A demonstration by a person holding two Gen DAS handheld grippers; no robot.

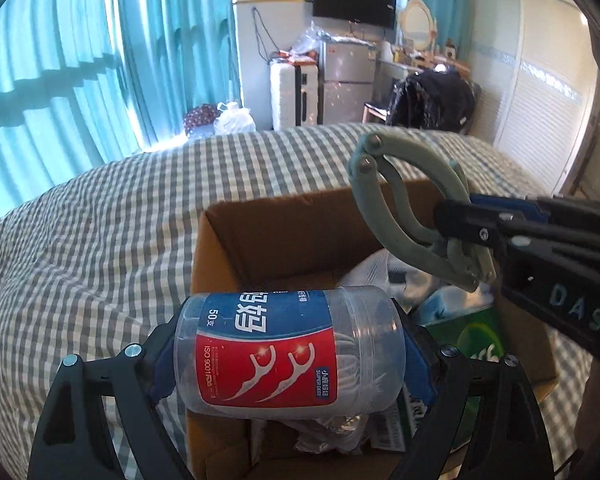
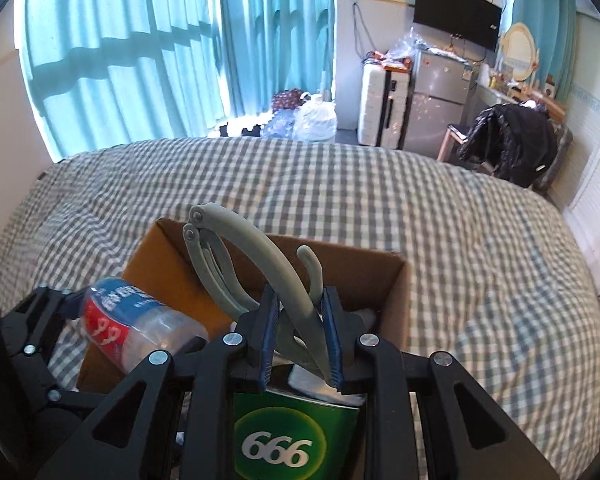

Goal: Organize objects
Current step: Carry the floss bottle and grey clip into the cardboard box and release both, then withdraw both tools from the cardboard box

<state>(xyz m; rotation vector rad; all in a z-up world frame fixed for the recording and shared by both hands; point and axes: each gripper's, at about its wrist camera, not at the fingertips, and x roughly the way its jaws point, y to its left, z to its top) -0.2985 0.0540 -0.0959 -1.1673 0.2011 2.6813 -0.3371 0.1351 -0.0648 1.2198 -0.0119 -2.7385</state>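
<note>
My left gripper [image 1: 288, 354] is shut on a clear jar of floss picks [image 1: 288, 348] with a red and blue label, held sideways over the near left part of an open cardboard box [image 1: 228, 248]. My right gripper [image 2: 300, 340] is shut on a grey-green folding hanger [image 2: 236, 264], held over the same box [image 2: 396, 296]. In the left wrist view the hanger [image 1: 400, 208] and right gripper [image 1: 472, 224] come in from the right above the box. The jar also shows in the right wrist view [image 2: 136, 320] at the left.
The box sits on a bed with a grey checked cover [image 2: 380, 208]. Inside lie a green "666" box [image 2: 292, 436], white packets [image 1: 372, 268] and a crumpled clear wrapper [image 1: 328, 428]. Curtains [image 2: 140, 52], a suitcase [image 2: 376, 100], a fridge [image 2: 436, 96] and a chair with dark clothes [image 2: 512, 140] stand beyond.
</note>
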